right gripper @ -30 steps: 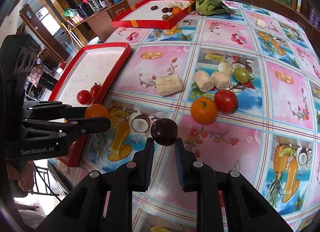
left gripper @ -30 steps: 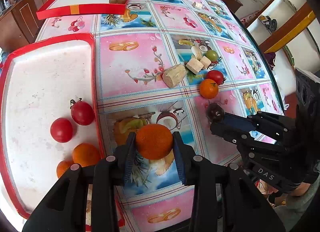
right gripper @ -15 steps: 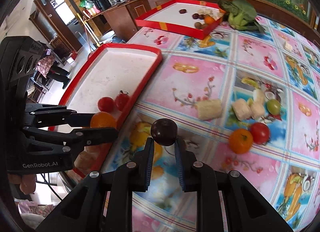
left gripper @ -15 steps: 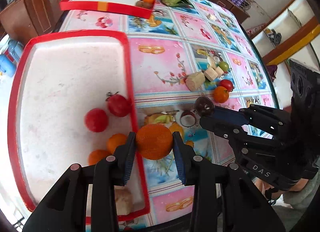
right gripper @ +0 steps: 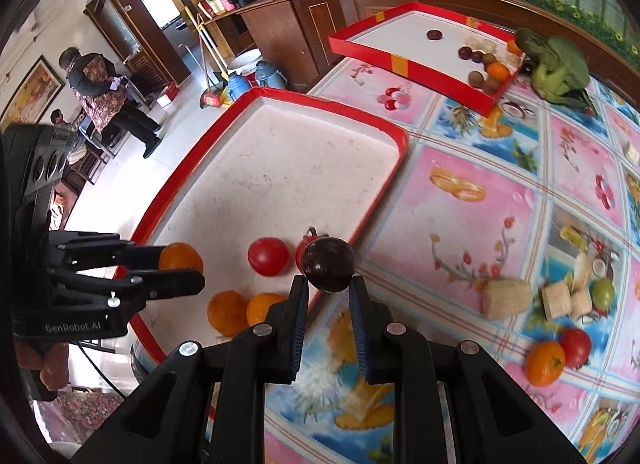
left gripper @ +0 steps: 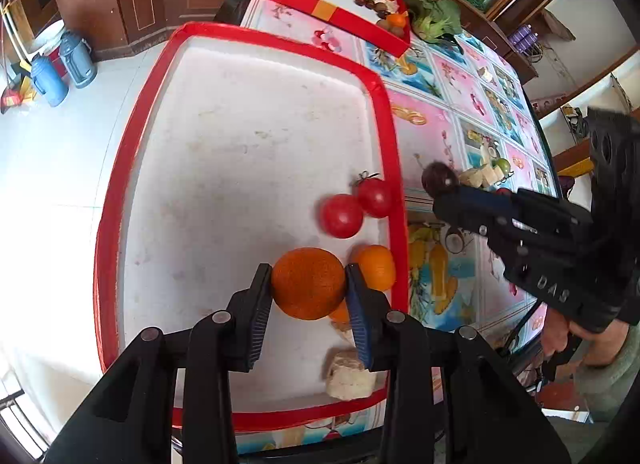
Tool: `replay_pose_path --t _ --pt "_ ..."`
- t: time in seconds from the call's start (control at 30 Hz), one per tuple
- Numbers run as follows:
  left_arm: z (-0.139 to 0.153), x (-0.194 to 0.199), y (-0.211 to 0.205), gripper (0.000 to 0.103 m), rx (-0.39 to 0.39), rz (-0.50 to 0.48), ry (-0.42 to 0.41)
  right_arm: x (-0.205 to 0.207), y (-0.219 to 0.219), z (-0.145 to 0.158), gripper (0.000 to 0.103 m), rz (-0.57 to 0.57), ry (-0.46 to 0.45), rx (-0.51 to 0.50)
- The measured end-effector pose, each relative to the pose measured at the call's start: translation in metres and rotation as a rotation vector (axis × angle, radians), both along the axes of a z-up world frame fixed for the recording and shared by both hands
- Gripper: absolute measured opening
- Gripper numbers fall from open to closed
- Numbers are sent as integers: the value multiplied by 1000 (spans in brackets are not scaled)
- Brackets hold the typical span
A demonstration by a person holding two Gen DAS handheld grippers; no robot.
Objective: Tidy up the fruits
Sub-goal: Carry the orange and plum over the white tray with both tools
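Orange (left gripper: 308, 283) between left fingers (left gripper: 256, 318), plum (right gripper: 328, 264) between right.

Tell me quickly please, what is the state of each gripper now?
Left gripper: closed on the orange, above the near red tray.
Right gripper: closed on the dark plum.

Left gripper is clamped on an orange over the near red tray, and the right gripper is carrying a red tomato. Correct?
Not quite. The left gripper does clamp the orange over the near red tray, but the right gripper carries a dark purple fruit, not a tomato; the right wrist view shows it.
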State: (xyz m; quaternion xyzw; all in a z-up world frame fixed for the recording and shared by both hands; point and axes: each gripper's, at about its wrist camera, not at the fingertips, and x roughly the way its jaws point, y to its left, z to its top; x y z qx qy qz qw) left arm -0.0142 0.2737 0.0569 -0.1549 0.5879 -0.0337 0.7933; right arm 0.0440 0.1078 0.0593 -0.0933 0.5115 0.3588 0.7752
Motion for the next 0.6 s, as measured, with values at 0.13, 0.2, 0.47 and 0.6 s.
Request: replay_pose_path --t 0.13,0.2,0.47,0.6 --pt "-15 8 6 34 0 9 29 18 19 -5 21 5 12 -18" --pt "-21 11 9 34 -12 15 42 29 31 -8 21 1 19 -27" --pt "-28 29 3 34 -16 -16 52 52 60 -27 21 -4 36 -77" --pt "-30 31 3 34 -18 -30 54 55 64 -37 21 -9 43 -100"
